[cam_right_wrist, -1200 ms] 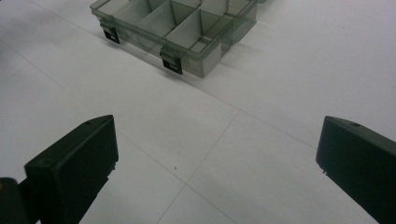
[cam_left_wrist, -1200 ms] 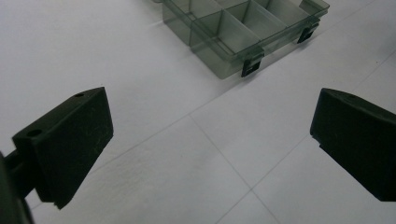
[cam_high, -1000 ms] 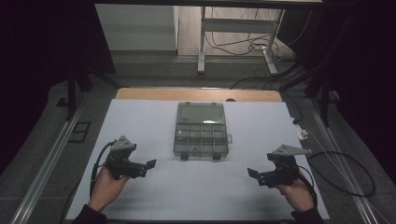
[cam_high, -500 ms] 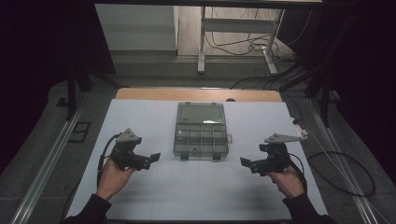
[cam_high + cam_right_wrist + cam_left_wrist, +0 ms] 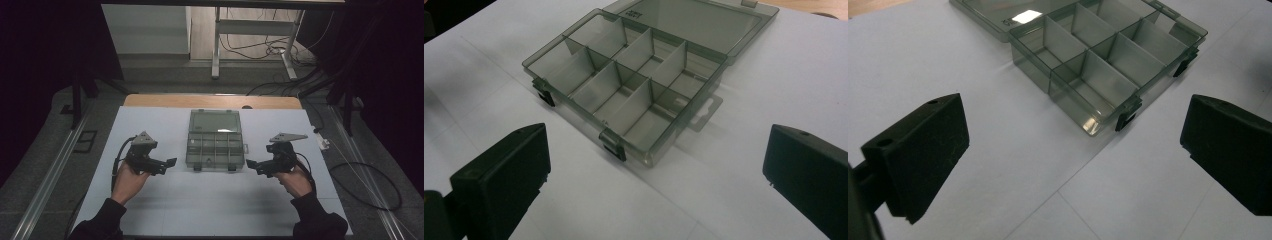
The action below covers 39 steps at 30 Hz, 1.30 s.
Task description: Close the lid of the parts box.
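A smoky clear plastic organiser box [image 5: 215,140] lies open in the middle of the white table, its lid folded flat away from me. Its tray [image 5: 1108,55] [image 5: 624,90] is split into several empty compartments, with two dark latches on the near wall. My left gripper [image 5: 169,163] hovers just left of the box, jaws wide apart and empty, pointing toward its near left corner. My right gripper [image 5: 250,164] mirrors it just right of the box, also open and empty, pointing at the near right corner.
The white table top [image 5: 210,200] spreads around the box, with a wooden strip [image 5: 210,101] along its far edge. Cables [image 5: 370,185] trail over the floor at the right. A metal rail [image 5: 45,175] runs along the left side.
Both hands have moved forward and inward, bringing the grippers closer to the box's two near corners. The box has stayed in place.
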### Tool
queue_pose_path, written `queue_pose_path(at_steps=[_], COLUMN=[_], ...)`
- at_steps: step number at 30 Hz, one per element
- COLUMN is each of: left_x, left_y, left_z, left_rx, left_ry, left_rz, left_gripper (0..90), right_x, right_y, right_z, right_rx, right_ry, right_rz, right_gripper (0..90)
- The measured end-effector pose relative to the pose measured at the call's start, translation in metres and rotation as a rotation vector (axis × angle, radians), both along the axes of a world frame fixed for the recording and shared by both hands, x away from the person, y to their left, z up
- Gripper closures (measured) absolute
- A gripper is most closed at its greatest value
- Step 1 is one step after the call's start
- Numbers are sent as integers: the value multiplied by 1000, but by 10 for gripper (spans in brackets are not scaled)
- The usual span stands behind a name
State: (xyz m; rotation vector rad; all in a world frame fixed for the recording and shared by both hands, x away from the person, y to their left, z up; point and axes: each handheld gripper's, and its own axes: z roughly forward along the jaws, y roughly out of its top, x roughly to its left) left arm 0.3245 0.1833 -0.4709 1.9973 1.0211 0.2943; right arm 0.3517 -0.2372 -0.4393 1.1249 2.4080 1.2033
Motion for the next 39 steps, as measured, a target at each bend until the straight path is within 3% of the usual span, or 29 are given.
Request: queue_pose_path(at_steps=[6, 22, 39], left_x=[9, 32, 57], left_y=[-3, -14, -25], left_z=[-2, -6, -14], left_rx=[7, -3, -25], left_ry=[-2, 7, 18], left_rz=[-10, -28, -48], left_gripper=[0, 0, 0], right_x=[12, 50, 87], right_y=[8, 19, 34], right_z=[-3, -8, -17], right_rx=[-18, 22, -13], right_ry=[15, 60, 73], right_rz=[12, -12, -35], right_gripper=[0, 0, 1])
